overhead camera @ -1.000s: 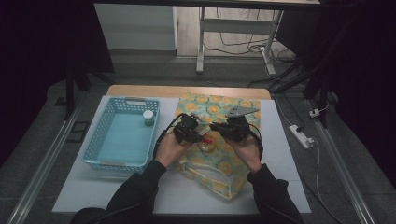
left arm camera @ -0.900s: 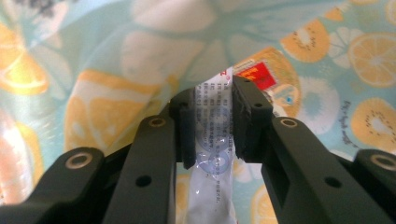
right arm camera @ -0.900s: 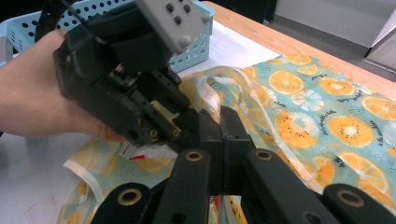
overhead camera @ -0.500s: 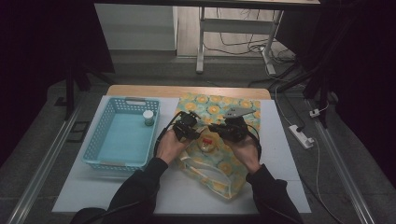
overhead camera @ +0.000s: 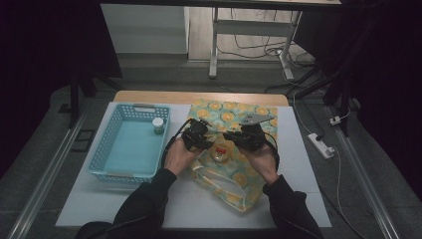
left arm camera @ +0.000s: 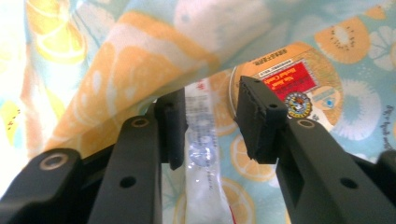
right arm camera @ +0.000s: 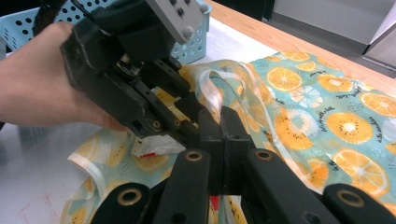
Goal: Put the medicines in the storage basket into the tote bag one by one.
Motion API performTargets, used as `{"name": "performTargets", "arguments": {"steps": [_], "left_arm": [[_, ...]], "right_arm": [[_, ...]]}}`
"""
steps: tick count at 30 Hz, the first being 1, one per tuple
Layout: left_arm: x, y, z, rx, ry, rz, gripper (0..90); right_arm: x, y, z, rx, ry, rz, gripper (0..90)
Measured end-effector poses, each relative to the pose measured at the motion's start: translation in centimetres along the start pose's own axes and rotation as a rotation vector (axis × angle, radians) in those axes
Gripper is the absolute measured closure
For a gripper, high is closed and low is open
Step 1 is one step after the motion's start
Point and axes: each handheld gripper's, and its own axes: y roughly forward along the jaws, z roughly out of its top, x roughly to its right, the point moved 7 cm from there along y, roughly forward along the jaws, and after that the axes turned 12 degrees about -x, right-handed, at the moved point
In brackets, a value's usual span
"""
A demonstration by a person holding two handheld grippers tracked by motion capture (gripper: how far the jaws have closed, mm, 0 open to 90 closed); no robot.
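1. Fruit-print bag (overhead camera: 234,149) lies on the white bench (overhead camera: 298,199), right of the blue basket (overhead camera: 130,144); it is thin glossy plastic, teal with orange and kiwi slices, its clear handles looped toward us.
2. We hold the left tool (overhead camera: 198,134) in the left hand (overhead camera: 178,157) at the bag's mouth, forearm coming up from the near edge, wrist angled toward the middle.
3. Its jaws have just been opening; in the left gripper view the ribbed black pads stand apart, with a white sachet (left arm camera: 201,154) between them, close against one pad and clear of the other. Beyond lies a round lid with a red label (left arm camera: 292,86), under a lifted fold of bag.
4. We hold the right tool (overhead camera: 246,137) in the right hand (overhead camera: 261,159), facing the left one across the bag's mouth.
5. In the right gripper view its jaws are pressed together on a pinch of the bag's edge.
6. A small jar (overhead camera: 158,125) with a white cap stands in the basket's far corner; the basket walls are perforated plastic.
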Motion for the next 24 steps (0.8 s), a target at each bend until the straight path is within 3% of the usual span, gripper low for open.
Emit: {"name": "performTargets", "arguments": {"steps": [4,12,19,24], "left_arm": [[0.4,-0.6,-0.3,0.02,0.01,-0.036,54.9],[1.6,-2.1,-1.0,0.069,0.101,-0.085,41.8],[2.7,-3.5,-1.7,0.103,0.134,-0.153,28.8],[2.9,-4.3,-2.7,0.1,0.153,-0.152,20.4]], "right_arm": [[0.1,-0.1,0.0,0.001,0.005,0.0,90.0],[0.3,0.2,-0.3,-0.008,0.016,0.007,90.0],[0.5,0.1,-0.3,-0.004,0.02,0.006,90.0],[0.6,0.1,-0.4,-0.006,0.021,0.004,90.0]]}}
